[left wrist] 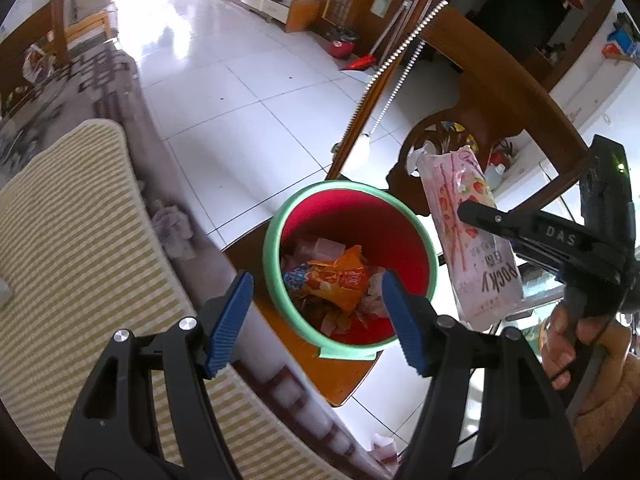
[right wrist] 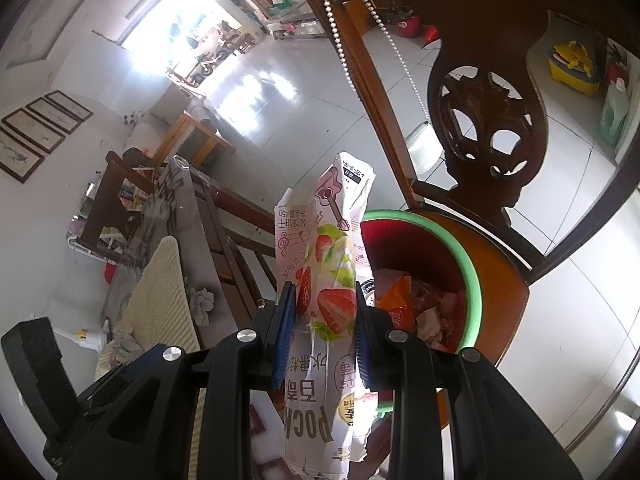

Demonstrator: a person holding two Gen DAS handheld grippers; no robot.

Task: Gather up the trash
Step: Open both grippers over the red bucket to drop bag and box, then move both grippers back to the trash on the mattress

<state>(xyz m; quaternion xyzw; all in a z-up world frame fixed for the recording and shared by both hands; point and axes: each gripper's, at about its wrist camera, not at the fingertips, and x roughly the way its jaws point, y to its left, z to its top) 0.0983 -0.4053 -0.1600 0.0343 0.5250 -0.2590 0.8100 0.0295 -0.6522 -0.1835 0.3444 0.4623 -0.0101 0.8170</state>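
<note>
The left claw [left wrist: 318, 322] hangs spread and empty over the near rim of the red bin [left wrist: 408, 236], which stands on a wooden chair seat [left wrist: 340, 376] close to the seat's front edge. The right claw [right wrist: 322, 336] pinches a pink Pocky box [right wrist: 328, 280] between its blue pads, holding it upright just beside the bin's green rim [right wrist: 470, 276]. Inside the bin lie an orange snack wrapper [left wrist: 340, 280] and crumpled paper scraps [left wrist: 374, 292]. Beyond stands the carved chair back [right wrist: 486, 128].
</note>
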